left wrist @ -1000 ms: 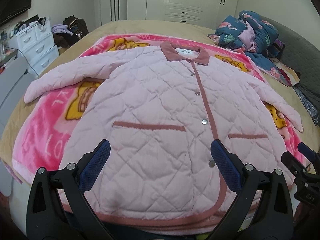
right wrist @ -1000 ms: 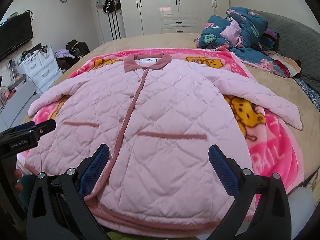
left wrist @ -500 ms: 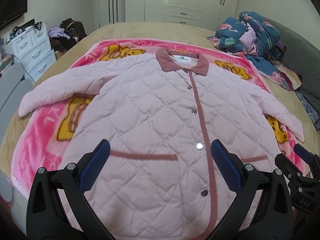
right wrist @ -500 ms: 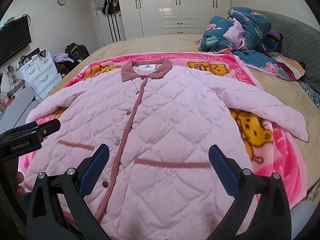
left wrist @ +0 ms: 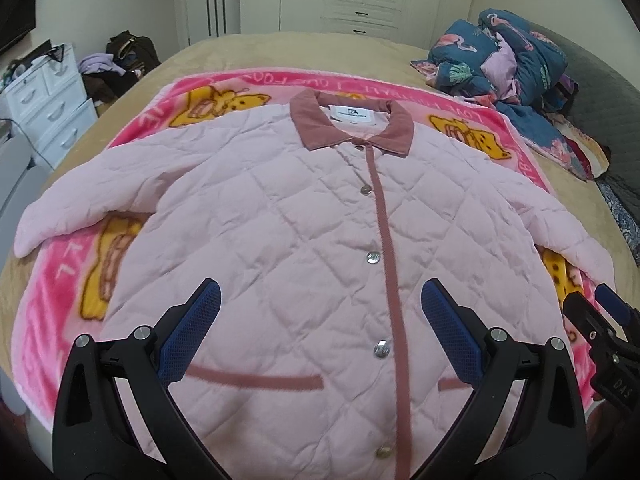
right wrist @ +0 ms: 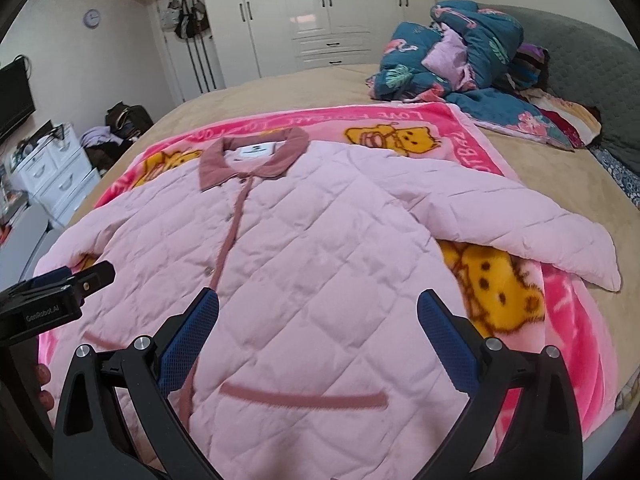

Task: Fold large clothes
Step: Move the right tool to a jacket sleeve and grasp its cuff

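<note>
Jacket (left wrist: pixel 280 240) is spread flat, buttoned, on blanket (left wrist: pixel 60 300) on bed (left wrist: pixel 320 48). Soft, puffy, light, likely best gripped at sleeve (right wrist: pixel 560 240) cuffs. Both grippers (left wrist: pixel 320 312) (right wrist: pixel 318 312) are held spread apart, empty.

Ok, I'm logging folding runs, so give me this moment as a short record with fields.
garment: pink quilted jacket, laid flat, buttoned, front up
sleeves: both spread out, unfolded
underlay: pink cartoon blanket on the bed
left gripper: open, over the jacket, holding nothing
right gripper: open, over the jacket, holding nothing
folds made: none visible
</note>
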A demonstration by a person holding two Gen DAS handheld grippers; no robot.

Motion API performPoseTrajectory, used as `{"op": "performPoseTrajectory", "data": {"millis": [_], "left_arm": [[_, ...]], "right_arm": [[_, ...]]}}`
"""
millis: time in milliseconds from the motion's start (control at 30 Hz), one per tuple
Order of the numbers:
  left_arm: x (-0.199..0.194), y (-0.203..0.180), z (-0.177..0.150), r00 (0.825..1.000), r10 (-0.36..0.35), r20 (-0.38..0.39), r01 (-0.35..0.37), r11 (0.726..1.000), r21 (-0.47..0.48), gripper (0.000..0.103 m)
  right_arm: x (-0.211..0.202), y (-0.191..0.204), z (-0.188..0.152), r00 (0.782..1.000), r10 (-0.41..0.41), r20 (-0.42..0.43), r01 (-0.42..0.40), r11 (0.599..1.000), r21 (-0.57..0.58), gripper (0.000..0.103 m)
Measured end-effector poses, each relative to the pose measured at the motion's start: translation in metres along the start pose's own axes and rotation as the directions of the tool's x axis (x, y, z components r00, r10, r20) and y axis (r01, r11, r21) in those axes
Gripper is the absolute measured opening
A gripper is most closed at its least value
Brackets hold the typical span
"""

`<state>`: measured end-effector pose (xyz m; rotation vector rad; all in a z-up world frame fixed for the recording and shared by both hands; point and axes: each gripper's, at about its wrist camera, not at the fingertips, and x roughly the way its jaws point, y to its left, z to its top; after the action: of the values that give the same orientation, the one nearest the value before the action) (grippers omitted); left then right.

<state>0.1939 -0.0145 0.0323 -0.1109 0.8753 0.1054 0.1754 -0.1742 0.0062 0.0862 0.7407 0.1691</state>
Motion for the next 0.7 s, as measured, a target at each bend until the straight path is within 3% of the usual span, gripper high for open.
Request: {"op": "performPoseTrajectory", "data": {"millis": [367, 700], "left_arm": [[0.035, -0.023, 0.025, 0.998, -0.043, -0.034, 0.044, 0.999, 0.005, 0.094], [0.060, -0.047, 0.039, 0.997, -0.034, -0.067, 0.037, 0.998, 0.054, 0.094]], "right_arm": [[0.034, -0.056, 0.019, 0.997, -0.076, -0.028, 0.079, 0.989, 0.122, 0.099], [0.051, -0.152, 0.020, 0.980, -0.191, -0.060, 0.200, 0.926, 0.320, 0.099]]}}
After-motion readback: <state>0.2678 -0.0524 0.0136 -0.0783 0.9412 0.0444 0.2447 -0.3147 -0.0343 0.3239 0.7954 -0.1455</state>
